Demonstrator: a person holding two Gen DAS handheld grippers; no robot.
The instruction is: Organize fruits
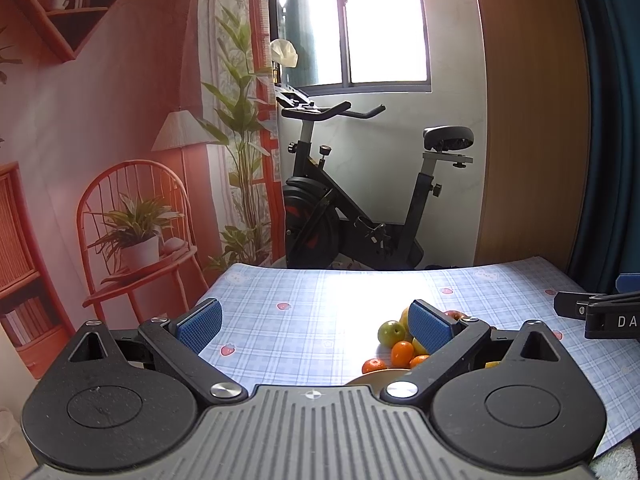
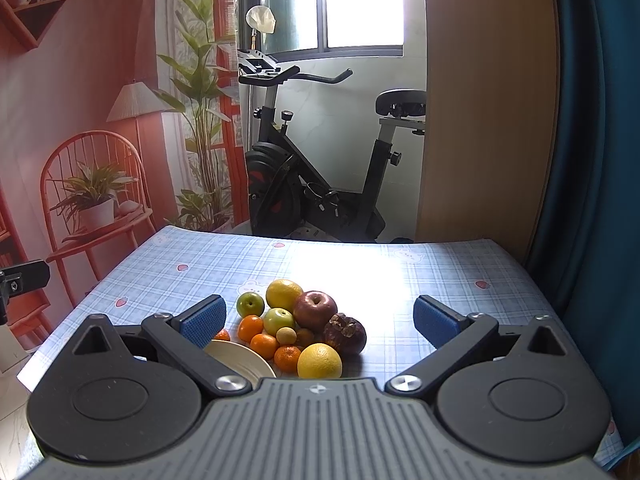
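Both grippers hang above the near edge of the table point(image 2: 440, 264), which wears a blue plaid cloth dotted with strawberries. The right gripper point(image 2: 320, 320) has its jaws spread wide with nothing between them, its blue pads point(image 2: 204, 320) flanking a heap of fruit near the middle of the table. In that heap a red apple point(image 2: 315, 309) touches a dark mangosteen point(image 2: 345, 334); a yellow orange point(image 2: 320, 361) lies nearest the near edge, a lemon point(image 2: 284, 294) farthest from it, with two green apples point(image 2: 250, 304) and several small tangerines point(image 2: 264, 346) between. A cream plate point(image 2: 240, 358) sits just left of the heap, bare where it shows. The left gripper point(image 1: 316, 326) also has its jaws wide apart and empty; the fruit lies past its right finger, toward the table's right side.
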